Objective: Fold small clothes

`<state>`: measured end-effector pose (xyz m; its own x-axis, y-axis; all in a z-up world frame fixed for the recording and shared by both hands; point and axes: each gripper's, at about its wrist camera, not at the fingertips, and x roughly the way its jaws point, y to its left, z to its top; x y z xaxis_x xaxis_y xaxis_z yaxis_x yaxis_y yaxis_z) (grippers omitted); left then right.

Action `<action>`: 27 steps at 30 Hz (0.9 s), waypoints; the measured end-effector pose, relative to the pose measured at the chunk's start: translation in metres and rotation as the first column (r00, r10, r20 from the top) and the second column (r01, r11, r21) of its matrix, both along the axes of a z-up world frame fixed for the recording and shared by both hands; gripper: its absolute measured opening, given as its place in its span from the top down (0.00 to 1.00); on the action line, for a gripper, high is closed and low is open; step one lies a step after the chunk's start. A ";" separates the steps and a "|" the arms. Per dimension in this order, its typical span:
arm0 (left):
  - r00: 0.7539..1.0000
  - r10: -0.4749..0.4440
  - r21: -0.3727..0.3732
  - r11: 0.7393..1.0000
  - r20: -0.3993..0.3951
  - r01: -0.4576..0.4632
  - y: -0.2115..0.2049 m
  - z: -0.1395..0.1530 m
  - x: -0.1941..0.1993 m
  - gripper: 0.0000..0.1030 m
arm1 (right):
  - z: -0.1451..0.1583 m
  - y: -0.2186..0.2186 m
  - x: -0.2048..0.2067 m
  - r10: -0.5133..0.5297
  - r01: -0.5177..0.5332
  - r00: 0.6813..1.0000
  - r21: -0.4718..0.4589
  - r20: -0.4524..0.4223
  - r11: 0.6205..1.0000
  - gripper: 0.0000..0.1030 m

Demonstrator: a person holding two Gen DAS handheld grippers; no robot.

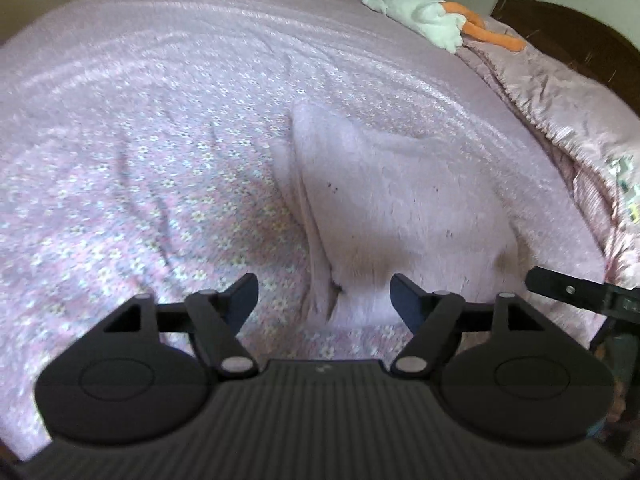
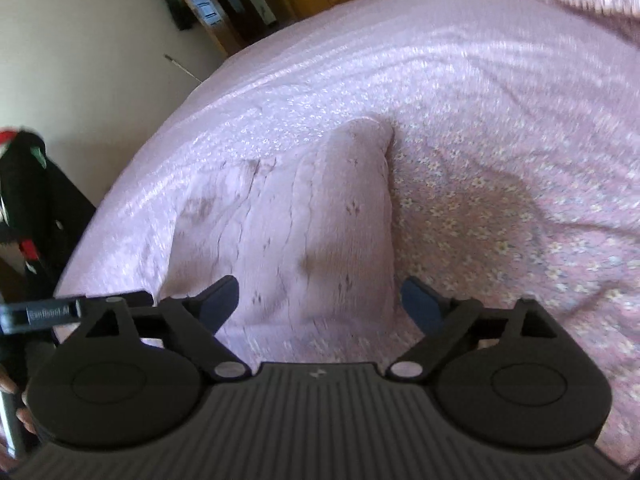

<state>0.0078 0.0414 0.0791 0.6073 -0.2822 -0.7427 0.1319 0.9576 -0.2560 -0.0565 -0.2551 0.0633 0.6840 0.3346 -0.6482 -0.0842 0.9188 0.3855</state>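
A folded pink garment (image 1: pixel 396 204) lies on the flowered bedspread (image 1: pixel 140 168), in front of both grippers. The left gripper (image 1: pixel 324 296) and right gripper (image 2: pixel 320 300) both hang spread apart, holding nothing. Only the left view shows the whole white toy (image 1: pixel 416 16); only the right shows a wooden shelf (image 2: pixel 224 4).

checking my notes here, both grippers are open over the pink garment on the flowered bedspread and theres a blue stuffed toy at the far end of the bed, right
Not quite: the stuffed toy is white with orange parts, not blue, as the left wrist view shows. The rest holds: left gripper and right gripper are open over the pink garment on the flowered bedspread.
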 end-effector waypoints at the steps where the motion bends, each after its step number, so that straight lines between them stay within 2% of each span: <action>1: 1.000 0.004 0.018 1.000 0.005 -0.004 -0.003 -0.001 -0.004 0.28 | 0.000 0.004 -0.007 0.008 -0.007 1.000 -0.025 0.013 1.000 0.07; 5: 1.000 0.019 0.050 0.999 -0.016 -0.018 -0.014 -0.012 -0.017 0.26 | -0.003 0.020 -0.025 0.032 -0.030 0.999 -0.103 0.024 0.994 0.00; 14: 0.993 0.062 0.154 0.987 -0.096 -0.046 -0.043 -0.057 -0.027 0.26 | -0.036 0.038 -0.030 -0.019 0.010 0.999 -0.222 -0.041 0.975 0.00; 17: 0.990 0.053 0.169 0.985 -0.131 -0.031 -0.050 -0.068 -0.028 0.26 | -0.048 0.041 -0.028 -0.013 -0.006 0.996 -0.219 -0.083 0.976 0.00; 22: 0.992 0.051 0.189 0.982 -0.118 -0.028 -0.053 -0.068 -0.030 0.26 | -0.067 0.046 -0.028 0.000 -0.031 0.988 -0.199 -0.154 0.980 0.00; 27: 0.991 0.057 0.186 0.982 -0.118 -0.034 -0.052 -0.068 -0.031 0.26 | -0.069 0.047 -0.030 -0.006 -0.025 0.988 -0.199 -0.151 0.980 0.00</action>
